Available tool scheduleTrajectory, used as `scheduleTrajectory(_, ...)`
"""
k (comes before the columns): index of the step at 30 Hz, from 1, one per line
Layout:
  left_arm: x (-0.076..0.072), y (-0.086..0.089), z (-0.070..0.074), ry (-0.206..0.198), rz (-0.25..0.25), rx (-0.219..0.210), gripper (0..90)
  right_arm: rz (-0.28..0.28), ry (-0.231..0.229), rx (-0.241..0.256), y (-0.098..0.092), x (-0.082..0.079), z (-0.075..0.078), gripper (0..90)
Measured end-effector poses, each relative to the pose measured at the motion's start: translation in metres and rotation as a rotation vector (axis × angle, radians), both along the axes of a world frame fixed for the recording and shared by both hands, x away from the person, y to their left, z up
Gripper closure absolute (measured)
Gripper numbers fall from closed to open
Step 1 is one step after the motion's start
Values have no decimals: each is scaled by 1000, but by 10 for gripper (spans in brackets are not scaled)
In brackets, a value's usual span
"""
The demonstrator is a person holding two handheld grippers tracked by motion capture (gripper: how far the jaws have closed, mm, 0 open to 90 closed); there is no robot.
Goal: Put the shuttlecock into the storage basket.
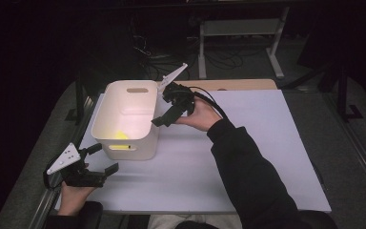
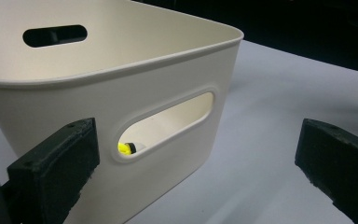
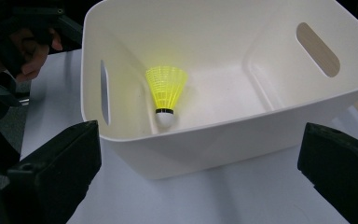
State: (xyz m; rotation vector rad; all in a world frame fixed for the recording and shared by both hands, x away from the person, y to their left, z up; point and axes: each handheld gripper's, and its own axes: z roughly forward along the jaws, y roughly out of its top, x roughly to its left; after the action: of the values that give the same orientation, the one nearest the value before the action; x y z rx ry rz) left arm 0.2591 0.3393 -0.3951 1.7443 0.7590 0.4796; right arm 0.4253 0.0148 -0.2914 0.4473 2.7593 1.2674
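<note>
A white plastic bin (image 1: 140, 145) with handle slots stands on the left part of the table. Inside it a yellow shuttlecock (image 3: 166, 88) with a white cork lies on the floor near one wall, also seen as the shuttlecock (image 1: 120, 135) from above and the shuttlecock (image 2: 127, 148) through the bin's (image 2: 168, 79) handle slot. My left gripper (image 1: 102, 158) is open and empty, just in front of the bin's near wall. My right gripper (image 1: 163, 107) is open and empty, held over the right rim of the bin (image 3: 223, 126) and looking down into it.
The bin sits on a white board (image 1: 248, 143) that covers the table, with a wooden strip (image 1: 238, 84) behind it. A white table frame (image 1: 240, 28) and cables stand in the dark beyond. The other hand (image 3: 28, 51) shows past the bin's far side.
</note>
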Motion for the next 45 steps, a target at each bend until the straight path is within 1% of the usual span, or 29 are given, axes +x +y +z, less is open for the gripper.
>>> scheduleTrajectory(6, 0, 0, 0, 2, 0, 3, 0, -18, -4, 9, -11, -2, -2, 0)
scheduleTrajectory(10, 0, 0, 0, 2, 2, 0, 0, -27, 1, 16, -18, -2, -5, 0)
scheduleTrajectory(22, 0, 0, 0, 3, 2, 1, 0, -52, 10, 21, -34, -3, -9, 0)
scheduleTrajectory(30, 0, 0, 0, 5, 3, 2, 0, -59, 5, 30, -44, -4, -11, 0)
scheduleTrajectory(35, 0, 0, 0, 4, 1, 5, 0, -68, 18, 32, -50, -6, -14, 0)
scheduleTrajectory(39, 0, 0, 0, 5, 0, 5, 0, -73, 17, 39, -56, -7, -16, 0)
scheduleTrajectory(45, 0, 0, 0, 5, -1, 5, 0, -93, 16, 36, -64, -7, -18, 0)
